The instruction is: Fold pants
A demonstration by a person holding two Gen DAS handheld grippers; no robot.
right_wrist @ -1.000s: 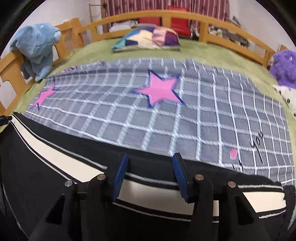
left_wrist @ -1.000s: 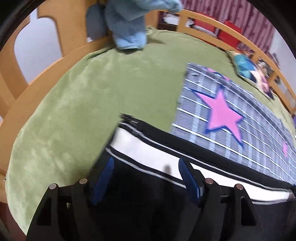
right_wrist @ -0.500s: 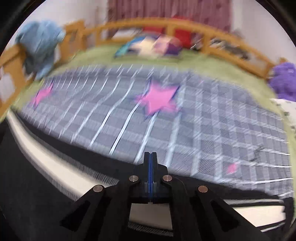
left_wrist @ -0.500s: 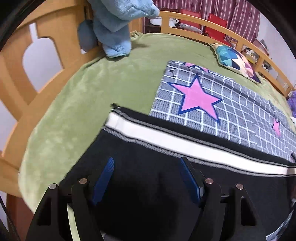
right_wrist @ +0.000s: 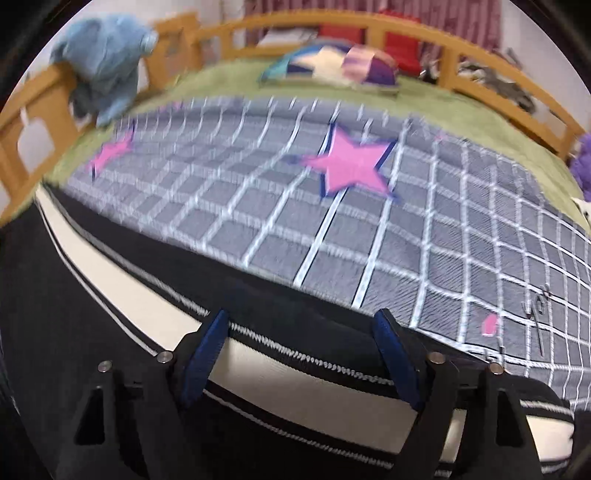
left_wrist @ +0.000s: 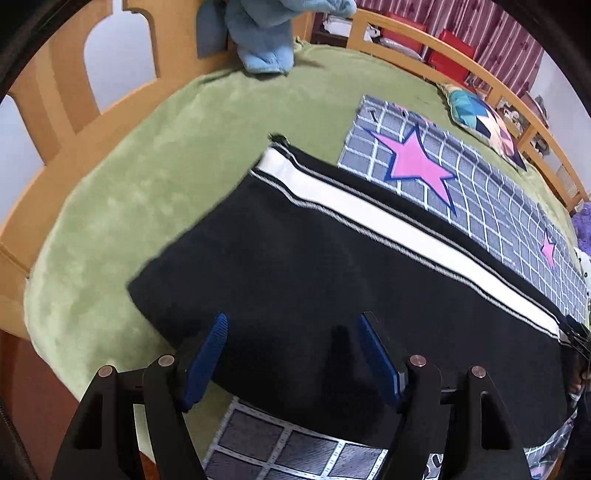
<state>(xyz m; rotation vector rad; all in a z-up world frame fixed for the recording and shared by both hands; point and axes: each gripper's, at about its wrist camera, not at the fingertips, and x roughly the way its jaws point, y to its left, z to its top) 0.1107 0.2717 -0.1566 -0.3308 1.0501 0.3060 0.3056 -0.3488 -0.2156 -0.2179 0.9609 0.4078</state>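
Black pants (left_wrist: 303, 273) with a white side stripe (left_wrist: 388, 221) lie flat across the bed, over a grey checked blanket with pink stars (left_wrist: 417, 166). My left gripper (left_wrist: 291, 332) is open and empty, hovering over the near black edge of the pants at their left end. In the right wrist view the same pants (right_wrist: 55, 314) and the white stripe (right_wrist: 295, 384) run under my right gripper (right_wrist: 301, 325), which is open and empty above the stripe. The view is motion-blurred.
A green bed cover (left_wrist: 147, 155) inside a wooden rail (left_wrist: 48, 96). A blue plush toy (left_wrist: 266, 33) hangs on the left rail. A patchwork pillow (right_wrist: 332, 66) lies at the back. A purple plush (right_wrist: 583, 162) sits at the right edge.
My left gripper has pulled back, so more of the pants shows. My right gripper was shut half a second ago and is now open over the stripe.
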